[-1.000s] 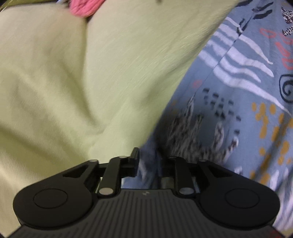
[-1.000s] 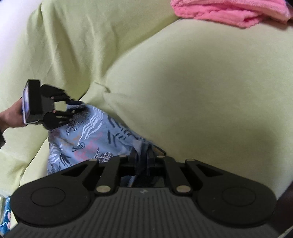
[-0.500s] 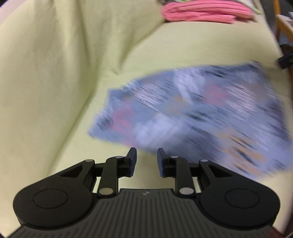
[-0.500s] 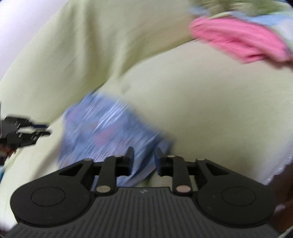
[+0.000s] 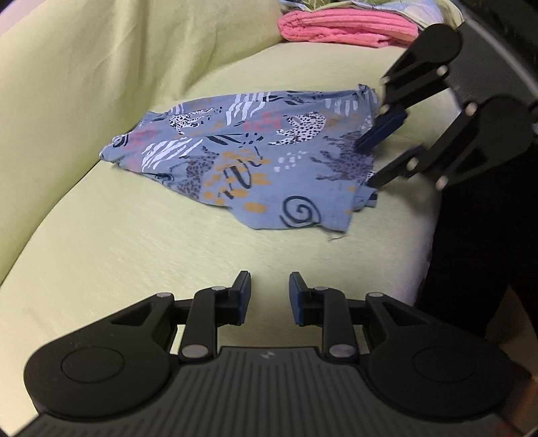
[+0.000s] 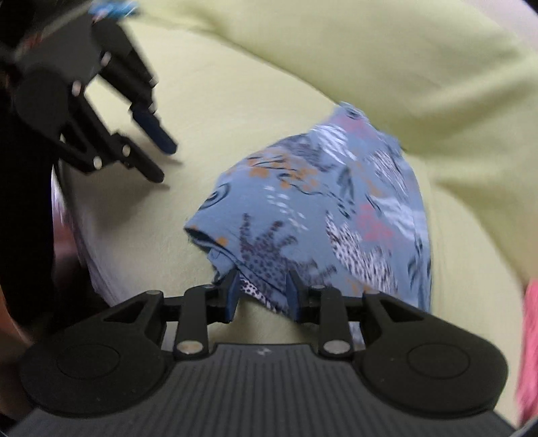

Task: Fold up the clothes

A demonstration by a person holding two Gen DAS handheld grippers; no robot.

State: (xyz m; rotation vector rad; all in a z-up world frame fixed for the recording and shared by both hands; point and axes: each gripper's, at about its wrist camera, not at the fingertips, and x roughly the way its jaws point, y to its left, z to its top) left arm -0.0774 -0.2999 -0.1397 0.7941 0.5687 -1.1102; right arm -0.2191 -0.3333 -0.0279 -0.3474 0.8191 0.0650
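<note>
A blue patterned garment [image 5: 255, 158] lies folded on the light green sofa seat [image 5: 134, 255]. It also shows in the right wrist view [image 6: 319, 215]. My left gripper [image 5: 269, 289] is open and empty, hovering over bare seat in front of the garment. It also shows in the right wrist view [image 6: 161, 161] at the upper left. My right gripper [image 6: 262, 285] is open, its fingers straddling the garment's near edge. In the left wrist view my right gripper [image 5: 366, 161] sits at the garment's right edge, jaws apart.
A folded pink towel [image 5: 346, 28] lies further along the sofa, with other folded fabric behind it. The sofa backrest [image 5: 84, 84] rises to the left. The seat's front edge [image 5: 423, 235] drops off on the right into dark space.
Both grippers let go of the garment and opened. The garment now lies folded on the seat. My left gripper pulled back from it; my right gripper swung round to its edge.
</note>
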